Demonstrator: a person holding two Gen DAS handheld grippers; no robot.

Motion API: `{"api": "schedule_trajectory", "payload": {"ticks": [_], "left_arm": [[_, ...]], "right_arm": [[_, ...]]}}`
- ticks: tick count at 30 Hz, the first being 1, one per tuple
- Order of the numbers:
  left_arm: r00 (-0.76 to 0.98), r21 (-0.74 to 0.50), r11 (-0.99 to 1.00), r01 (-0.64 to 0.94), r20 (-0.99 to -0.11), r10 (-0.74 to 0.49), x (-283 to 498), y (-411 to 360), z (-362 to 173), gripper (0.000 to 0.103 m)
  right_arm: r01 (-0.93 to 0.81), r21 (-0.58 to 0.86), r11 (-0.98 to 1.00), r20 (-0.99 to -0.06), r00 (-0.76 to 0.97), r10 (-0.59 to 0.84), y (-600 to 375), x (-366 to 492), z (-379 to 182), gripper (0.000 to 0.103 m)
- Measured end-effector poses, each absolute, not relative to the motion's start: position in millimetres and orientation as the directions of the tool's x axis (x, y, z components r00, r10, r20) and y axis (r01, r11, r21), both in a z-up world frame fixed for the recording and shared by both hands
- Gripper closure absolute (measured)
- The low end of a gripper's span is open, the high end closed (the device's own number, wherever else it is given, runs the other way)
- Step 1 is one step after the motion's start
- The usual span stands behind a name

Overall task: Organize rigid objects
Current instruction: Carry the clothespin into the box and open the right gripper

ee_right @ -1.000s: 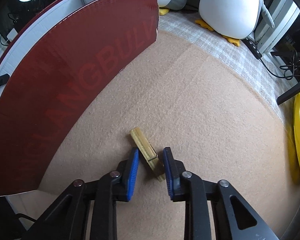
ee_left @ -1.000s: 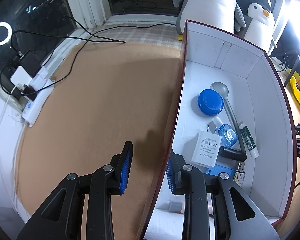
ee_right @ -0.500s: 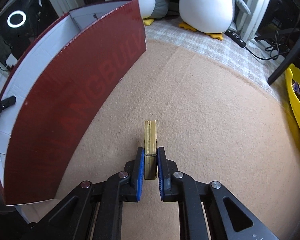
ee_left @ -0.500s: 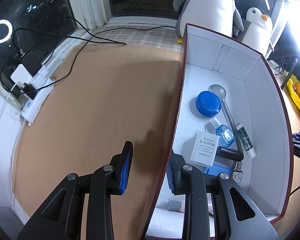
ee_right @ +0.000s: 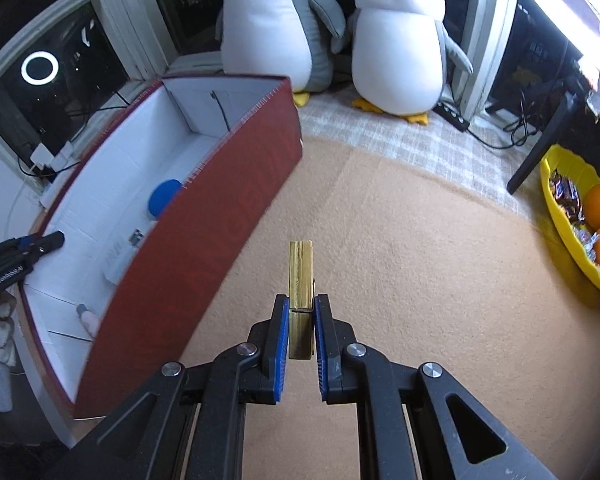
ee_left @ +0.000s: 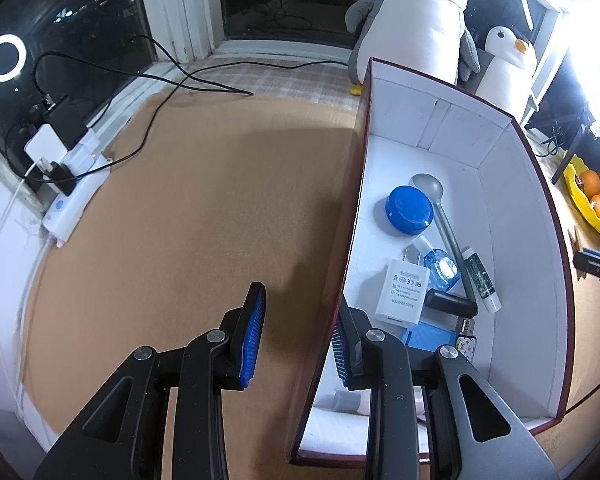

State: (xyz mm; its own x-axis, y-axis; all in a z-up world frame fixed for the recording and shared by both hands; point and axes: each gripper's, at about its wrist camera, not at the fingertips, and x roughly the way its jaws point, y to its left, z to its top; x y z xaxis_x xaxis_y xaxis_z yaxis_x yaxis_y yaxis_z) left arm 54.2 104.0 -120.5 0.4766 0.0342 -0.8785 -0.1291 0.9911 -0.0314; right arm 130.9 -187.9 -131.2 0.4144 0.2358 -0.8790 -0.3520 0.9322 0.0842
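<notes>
My right gripper [ee_right: 301, 314] is shut on a wooden clothespin [ee_right: 300, 276] and holds it above the tan carpet, to the right of the dark red box [ee_right: 236, 216]. My left gripper [ee_left: 298, 322] is open and straddles the box's left wall [ee_left: 340, 264], one finger outside, one inside. The white-lined box holds a blue lid [ee_left: 409, 209], a grey spoon [ee_left: 440, 212], a white adapter [ee_left: 403, 291], a small blue bottle [ee_left: 440, 268], a white tube [ee_left: 480, 280] and a black cylinder [ee_left: 452, 302].
Two plush penguins [ee_right: 396, 40] stand behind the box. A yellow bowl with oranges [ee_right: 580, 216] sits at the right. A white power strip [ee_left: 72, 196] with cables lies by the window at the left. A black chair leg [ee_right: 540, 148] stands at the far right.
My right gripper closed on the clothespin, lifted it off the carpet and rose, with the box interior coming into view. My left gripper stayed open astride the box wall.
</notes>
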Motion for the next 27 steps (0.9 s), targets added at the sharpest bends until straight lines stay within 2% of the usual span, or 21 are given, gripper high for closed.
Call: {"api": "schedule_trajectory", "payload": {"ticks": [12,27], "left_arm": [[0.498,-0.056,0.992,-0.115,-0.867,0.008,41,106,-116,0.079],[0.523,-0.077,0.993,-0.087,-0.852,-0.020,30,103,-112,0.091]], "right_arm": [[-0.440,0.092,0.894,-0.844,0.442,0.304,-141,98,-92,0.092],[-0.518,0.101,0.850,-0.843,0.409,0.349,-84,72,-92,0.092]]}}
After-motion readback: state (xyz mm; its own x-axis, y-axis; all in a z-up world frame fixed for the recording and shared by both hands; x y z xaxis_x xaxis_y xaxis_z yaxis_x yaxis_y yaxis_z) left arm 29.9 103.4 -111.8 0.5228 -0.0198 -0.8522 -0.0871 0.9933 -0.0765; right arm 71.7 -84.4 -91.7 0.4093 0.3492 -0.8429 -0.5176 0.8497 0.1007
